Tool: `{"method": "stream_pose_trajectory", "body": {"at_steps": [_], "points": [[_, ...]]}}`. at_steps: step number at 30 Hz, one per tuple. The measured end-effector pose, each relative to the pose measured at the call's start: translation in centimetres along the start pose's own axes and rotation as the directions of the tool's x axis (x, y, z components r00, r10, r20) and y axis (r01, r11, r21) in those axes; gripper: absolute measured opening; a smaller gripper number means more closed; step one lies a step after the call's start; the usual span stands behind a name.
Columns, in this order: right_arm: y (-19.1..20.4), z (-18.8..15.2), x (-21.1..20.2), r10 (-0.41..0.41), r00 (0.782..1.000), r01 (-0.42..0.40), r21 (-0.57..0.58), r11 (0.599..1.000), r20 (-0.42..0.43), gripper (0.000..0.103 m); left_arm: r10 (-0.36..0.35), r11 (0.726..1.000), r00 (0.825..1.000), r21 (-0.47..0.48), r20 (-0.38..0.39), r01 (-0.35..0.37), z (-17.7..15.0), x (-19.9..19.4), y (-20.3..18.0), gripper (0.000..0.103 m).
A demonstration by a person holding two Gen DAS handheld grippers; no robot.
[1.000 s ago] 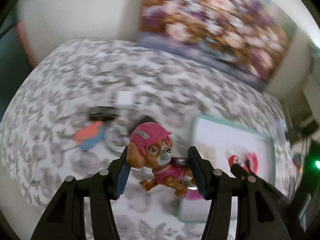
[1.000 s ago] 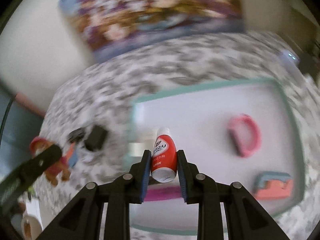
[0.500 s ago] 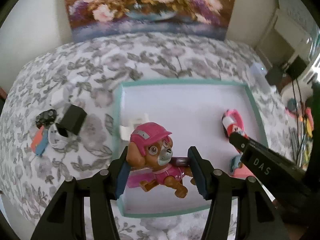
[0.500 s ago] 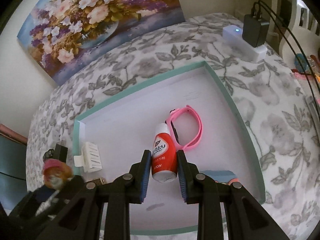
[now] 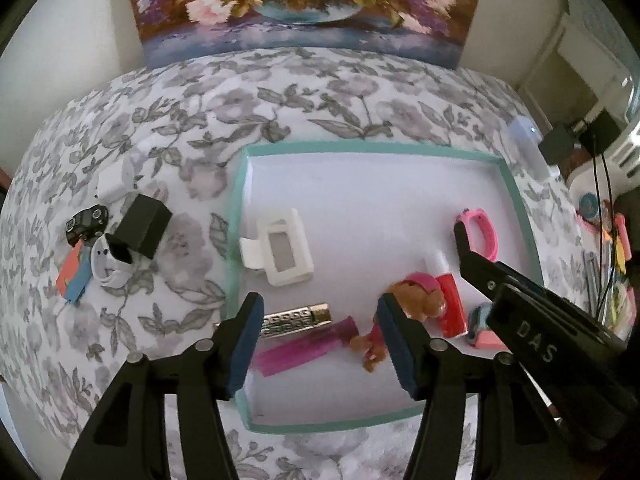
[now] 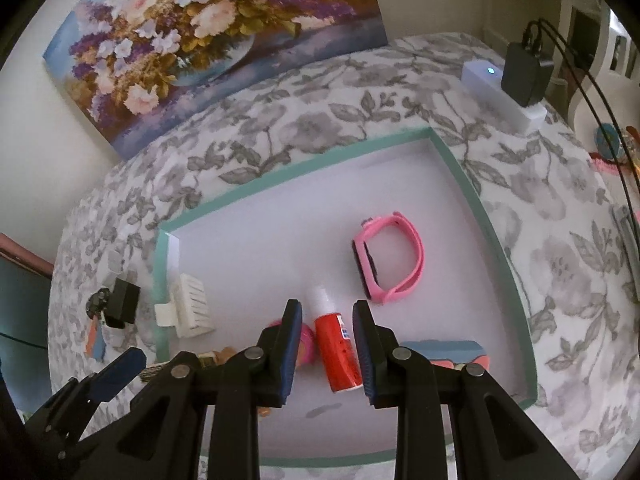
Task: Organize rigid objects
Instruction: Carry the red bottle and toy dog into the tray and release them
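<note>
Teal-rimmed tray [image 5: 516, 196] fills mid-frame on the floral cloth [image 5: 168, 128]. My left gripper [image 5: 320, 340] is opening, pads clear of the pup figure [image 5: 416, 300], which lies on the tray floor just right of my right-hand pad. My right gripper [image 6: 326, 344] is opening too; the red bottle [image 6: 338, 356] lies between its pads, gaps showing on both sides. Pink band [image 6: 394, 256] rests upper right of it.
</note>
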State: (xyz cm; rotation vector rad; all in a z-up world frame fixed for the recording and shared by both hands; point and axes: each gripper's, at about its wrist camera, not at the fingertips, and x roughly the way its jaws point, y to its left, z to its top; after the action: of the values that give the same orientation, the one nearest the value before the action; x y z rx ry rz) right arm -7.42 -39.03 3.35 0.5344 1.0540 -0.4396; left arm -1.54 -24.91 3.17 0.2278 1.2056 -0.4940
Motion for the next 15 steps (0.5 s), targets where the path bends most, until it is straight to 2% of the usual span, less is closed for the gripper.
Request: {"method": "stream_pose_trajectory", "body": {"at_steps": [1, 3, 6, 7, 9, 13, 15], "points": [[0.2, 0.0, -0.1, 0.000, 1.000, 0.000, -0.007, 1.000, 0.006, 0.036, -0.001, 1.000, 1.000, -0.019, 0.006, 0.001, 0.1, -0.2, 0.6, 0.070], [0.6, 0.1, -0.3, -0.007, 1.000, 0.007, -0.020, 1.000, 0.012, 0.053, 0.001, 0.998, 1.000, -0.058, 0.012, -0.001, 0.4, -0.3, 1.9, 0.071], [1.2, 0.1, -0.1, -0.010, 1.000, 0.011, -0.040, 0.999, 0.014, 0.061, 0.025, 0.994, 1.000, -0.111, 0.011, -0.024, 0.6, -0.4, 4.0, 0.077], [1.4, 0.1, 0.0, -0.011, 1.000, 0.012, -0.047, 0.999, 0.013, 0.064, 0.044, 0.990, 0.999, -0.131, 0.014, -0.042, 0.7, -0.3, 4.9, 0.084], [1.8, -0.1, 0.3, -0.014, 1.000, 0.015, -0.061, 0.998, 0.009, 0.074, 0.066, 0.986, 0.998, -0.155, 0.017, -0.062, 0.8, -0.3, 6.0, 0.084], [2.4, -0.4, 0.7, -0.009, 1.000, 0.009, -0.077, 0.997, 0.004, 0.085, 0.087, 0.976, 0.996, -0.201, 0.011, -0.083, 0.8, -0.1, 8.0, 0.085], [2.5, -0.4, 0.9, -0.006, 1.000, 0.006, -0.080, 0.997, 0.002, 0.093, 0.097, 0.973, 0.995, -0.209, 0.007, -0.093, 0.7, 0.1, 8.4, 0.092]]}}
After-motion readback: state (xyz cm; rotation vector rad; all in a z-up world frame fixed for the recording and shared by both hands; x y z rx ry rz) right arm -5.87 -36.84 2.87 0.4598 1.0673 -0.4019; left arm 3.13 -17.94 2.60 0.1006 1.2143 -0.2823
